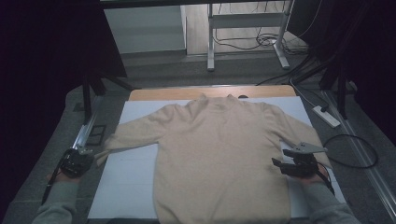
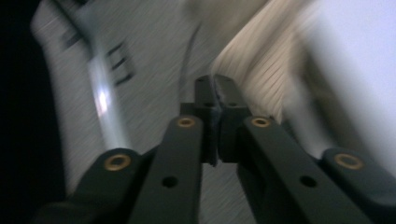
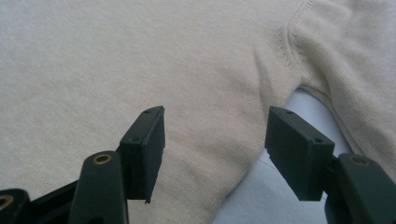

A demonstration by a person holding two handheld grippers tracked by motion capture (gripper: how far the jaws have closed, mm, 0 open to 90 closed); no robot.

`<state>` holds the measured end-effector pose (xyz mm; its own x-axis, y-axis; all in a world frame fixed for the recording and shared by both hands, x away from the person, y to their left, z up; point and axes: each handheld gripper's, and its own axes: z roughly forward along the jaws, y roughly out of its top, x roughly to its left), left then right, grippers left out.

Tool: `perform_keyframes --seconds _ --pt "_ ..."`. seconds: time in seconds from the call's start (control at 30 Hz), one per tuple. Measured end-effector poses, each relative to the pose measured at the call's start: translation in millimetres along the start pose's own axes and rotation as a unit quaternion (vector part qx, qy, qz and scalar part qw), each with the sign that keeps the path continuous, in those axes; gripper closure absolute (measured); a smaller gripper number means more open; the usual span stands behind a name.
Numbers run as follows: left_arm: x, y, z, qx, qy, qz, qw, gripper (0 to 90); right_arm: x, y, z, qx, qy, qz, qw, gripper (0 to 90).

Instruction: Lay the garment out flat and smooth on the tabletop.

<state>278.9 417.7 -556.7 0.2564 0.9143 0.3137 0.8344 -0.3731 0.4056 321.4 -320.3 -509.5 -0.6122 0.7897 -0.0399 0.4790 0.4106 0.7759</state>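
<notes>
A cream sweater point(image 1: 219, 158) lies flat, front up, on a white sheet point(image 1: 126, 182) that covers the counter point(image 1: 154, 93), its collar on the far side and its sleeves spread outward.

The left gripper point(image 1: 77, 161) sits at the tip of the sweater's left sleeve point(image 1: 126, 137), just off the sheet's edge. In the left gripper view its jaws are pressed together, and the ribbed cuff point(image 2: 252, 65) lies just beyond their tips (the blur hides whether any fabric is pinched between them).

The right gripper point(image 1: 285, 163) hovers beside the sweater's body, with the other sleeve point(image 1: 299, 133) just beyond it. Its jaws stand apart with nothing between them; in the right gripper view the armpit seam point(image 3: 285, 46) lies ahead of the gap, and a wedge of the white sheet shows beyond the right-hand jaw.
</notes>
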Motion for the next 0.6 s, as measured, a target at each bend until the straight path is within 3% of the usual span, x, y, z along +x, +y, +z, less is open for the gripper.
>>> perform_keyframes --seconds 0.13,0.17,0.27,0.3,0.33,0.37,0.4,0.47,0.5,0.53,0.6 --pt "7.8 -14.4 12.9 0.019 -0.006 -0.023 0.9995 83.4 0.2 0.0 0.1 0.000 -0.001 -0.001 1.0000 37.6" --pt "7.3 -16.7 10.8 -0.004 -0.025 -0.035 0.9991 79.9 0.0 0.0 0.4 0.001 -0.001 0.000 1.0000 37.6" --pt "1.2 -8.4 -1.9 -0.056 -0.048 -0.050 0.9960 70.1 -0.4 0.0 0.6 0.003 -0.002 0.000 1.0000 37.6" --pt "1.2 -8.4 -1.9 -0.056 -0.048 -0.050 0.9960 67.4 -0.4 -0.1 0.8 0.003 -0.003 0.000 1.0000 37.7" --pt "-5.1 1.9 -12.1 -0.084 -0.068 -0.047 0.9930 64.6 -0.3 -0.1 0.9 0.003 -0.002 0.000 1.0000 37.6" --pt "-5.1 1.9 -12.1 -0.084 -0.068 -0.047 0.9930 62.7 -0.3 -0.1 0.9 0.003 -0.002 0.000 1.0000 37.6" --pt "-13.2 13.7 -20.5 -0.105 -0.083 -0.037 0.9903 61.1 0.3 0.0 0.7 0.002 -0.002 0.000 1.0000 37.6" --pt "-18.0 19.7 -23.5 -0.113 -0.091 -0.033 0.9889 57.9 0.3 0.0 0.5 0.002 -0.002 0.001 1.0000 37.7" --pt "-27.6 30.7 -27.0 -0.122 -0.103 -0.022 0.9869 55.4 -0.3 -0.1 0.2 0.002 -0.002 0.000 1.0000 37.6" --pt "-32.0 35.7 -27.2 -0.123 -0.107 -0.016 0.9866 53.7 -0.5 -0.1 0.1 0.002 -0.002 0.000 1.0000 37.6" --pt "-39.2 44.4 -23.8 -0.111 -0.104 -0.012 0.9882 51.5 -0.7 -0.1 -0.1 0.000 -0.001 0.001 1.0000 37.6"
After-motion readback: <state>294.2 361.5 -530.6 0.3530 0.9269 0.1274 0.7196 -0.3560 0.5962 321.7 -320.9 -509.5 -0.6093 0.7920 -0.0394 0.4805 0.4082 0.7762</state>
